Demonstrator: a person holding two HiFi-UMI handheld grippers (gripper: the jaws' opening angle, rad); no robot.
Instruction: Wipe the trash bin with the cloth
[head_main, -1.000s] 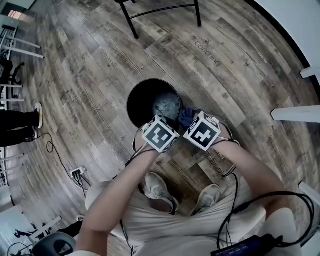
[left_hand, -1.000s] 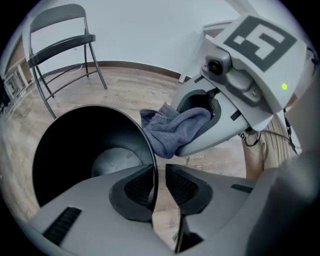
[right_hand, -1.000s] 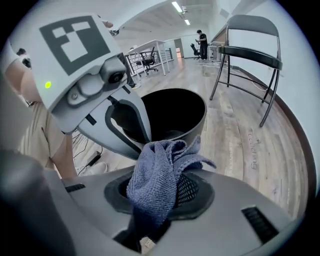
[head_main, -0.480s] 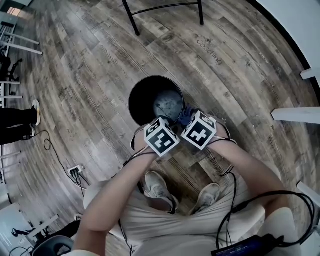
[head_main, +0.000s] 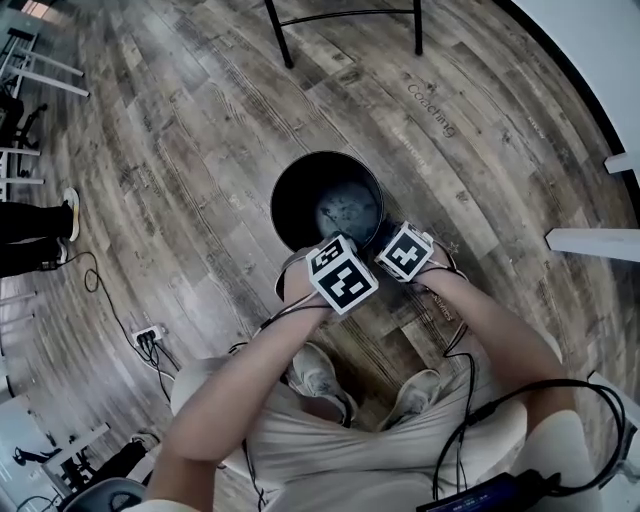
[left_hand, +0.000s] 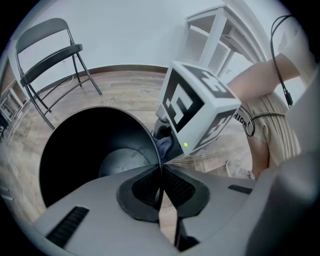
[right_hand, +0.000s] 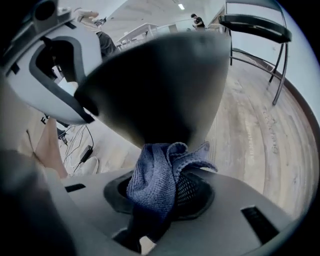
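From the head view I judge I'm in the wiping step itself. My left gripper (head_main: 332, 265) sits at the near rim of the trash bin (head_main: 292, 205), which stands upright on the wood-plank floor (head_main: 180, 150) just beyond my shoes (head_main: 318, 375). My right gripper (head_main: 398, 248) is low against the bin's near right side. The bin is round, black and matt, with a dull grey, scuffed bottom showing inside. In the left gripper view my fingers (left_hand: 182, 189) have just been closing. The thin black rim runs edge-on between the mesh-patterned pads, so I read them as clenched on the bin's wall, steadying it. That wall looks like thin, smooth sheet, flaring upward. Beside it I see the marker cube (left_hand: 197, 107) of my other gripper, with a scrap of blue below it. In the right gripper view my fingers are clenched on the cloth (right_hand: 155, 182), a soft, blue, waffle-knit rag bunched into folds. Its loose top lies up against the bin's smooth, dark outer wall, which tapers toward the floor. The next move, as I judge it, calls for dragging the cloth along that curved wall with steady pressure. Meanwhile the left grip has to keep the light bin from sliding or tipping, and after that I'd shift round to a fresh strip.
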